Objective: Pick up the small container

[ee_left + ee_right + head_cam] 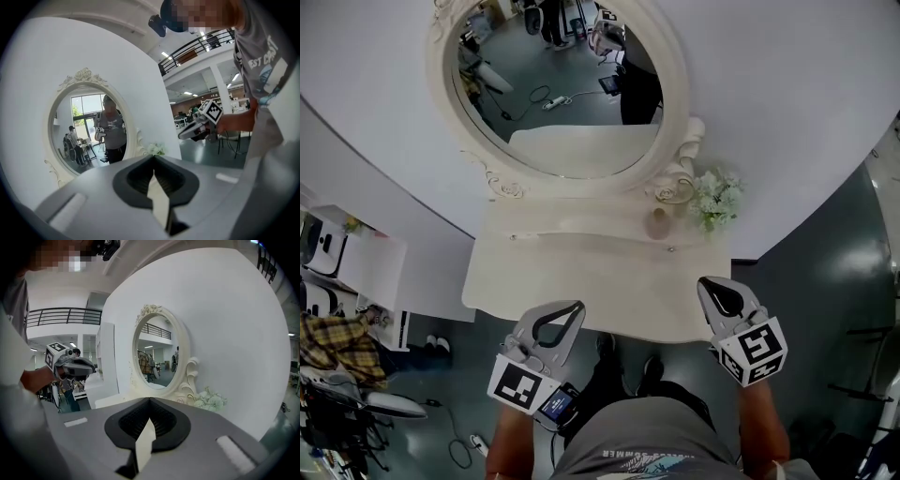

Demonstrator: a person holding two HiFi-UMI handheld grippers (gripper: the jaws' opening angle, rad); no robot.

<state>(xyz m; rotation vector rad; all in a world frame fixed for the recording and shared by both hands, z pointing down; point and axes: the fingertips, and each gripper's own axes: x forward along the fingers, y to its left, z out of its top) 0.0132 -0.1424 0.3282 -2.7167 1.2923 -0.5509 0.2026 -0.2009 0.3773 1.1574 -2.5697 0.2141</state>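
Observation:
The small container (pixel 657 223) is a beige cup that stands upright at the back right of the white vanity table (pixel 581 281), just left of a bunch of pale flowers (pixel 715 197). My left gripper (pixel 578 306) hovers over the table's front edge at the left, its jaws together and nothing in them. Over the front right corner, my right gripper (pixel 705 282) is also shut and empty, a good way short of the container. In each gripper view the jaws (pixel 153 157) (pixel 150 399) meet at a point and cover the tabletop, so the cup is hidden there.
A large oval mirror (pixel 558 89) in an ornate white frame stands at the back of the table against a curved white wall. A white shelf unit (pixel 356 262) stands to the left. The person's legs and shoes show under the table's front edge.

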